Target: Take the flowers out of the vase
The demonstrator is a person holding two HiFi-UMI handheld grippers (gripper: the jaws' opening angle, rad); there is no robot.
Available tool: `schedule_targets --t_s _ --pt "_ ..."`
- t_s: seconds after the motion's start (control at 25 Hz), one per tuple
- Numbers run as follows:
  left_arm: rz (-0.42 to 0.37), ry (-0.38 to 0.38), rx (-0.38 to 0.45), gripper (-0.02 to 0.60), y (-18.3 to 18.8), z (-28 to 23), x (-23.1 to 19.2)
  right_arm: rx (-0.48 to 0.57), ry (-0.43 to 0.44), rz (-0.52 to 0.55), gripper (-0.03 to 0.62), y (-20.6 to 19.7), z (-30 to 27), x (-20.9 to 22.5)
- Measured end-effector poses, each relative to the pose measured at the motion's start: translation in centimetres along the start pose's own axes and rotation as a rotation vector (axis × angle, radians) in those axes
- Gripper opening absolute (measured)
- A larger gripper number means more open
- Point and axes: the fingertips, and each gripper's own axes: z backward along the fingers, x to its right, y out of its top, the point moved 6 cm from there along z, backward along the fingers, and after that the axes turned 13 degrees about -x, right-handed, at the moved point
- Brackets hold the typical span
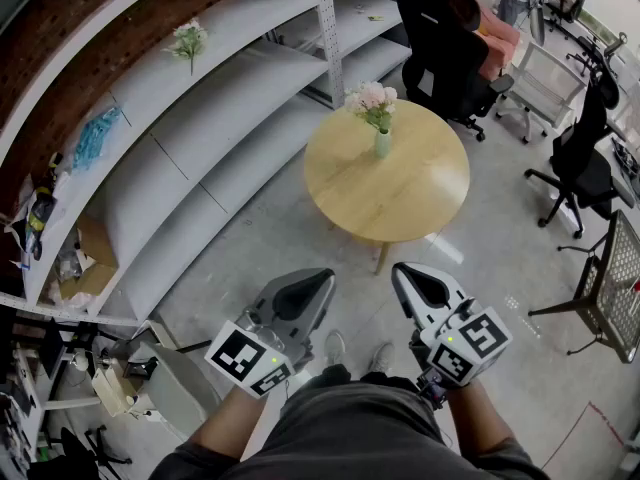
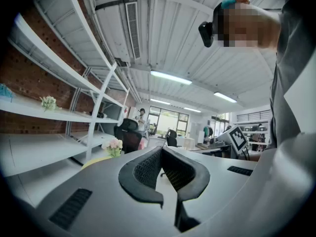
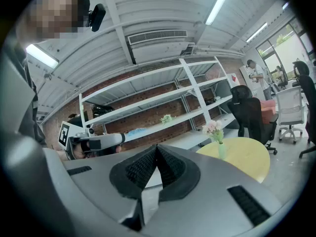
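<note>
A bunch of pink and white flowers (image 1: 372,99) stands in a small pale green vase (image 1: 382,146) near the far edge of a round wooden table (image 1: 400,193). Both grippers are held low in front of me, well short of the table. My left gripper (image 1: 323,280) is shut and empty. So is my right gripper (image 1: 401,272), a little apart from it. In the left gripper view the left gripper (image 2: 161,149) has the flowers (image 2: 113,144) small and far off to its left. The right gripper (image 3: 157,147) has the flowers (image 3: 213,128) and vase (image 3: 221,150) off to its right.
Long white shelves (image 1: 200,118) run along the brick wall on the left, with another flower bunch (image 1: 188,38) on one. Black office chairs (image 1: 447,53) stand behind the table, another chair (image 1: 585,163) and a wire rack (image 1: 612,288) at right. Bare grey floor lies between me and the table.
</note>
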Motion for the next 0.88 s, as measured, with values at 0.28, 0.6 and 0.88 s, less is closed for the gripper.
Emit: schedule_targets --t_s 0.28,0.6,0.88 --pt "-0.003 -0.025 -0.001 0.009 -0.1 0.1 -1.0 -0.002 -0.016 -0.018 0.015 -0.2 -0.8 -0.3" --pt "0.012 -0.072 0.001 0.009 -1.0 0.9 -2.9 0.001 -0.059 -0.087 0.015 -0.9 -2.0 -1.5" --pt "0.012 -0.11 0.009 0.009 -1.4 1.5 -5.3 0.016 -0.143 -0.097 0.017 -0.6 -3.0 -2.5"
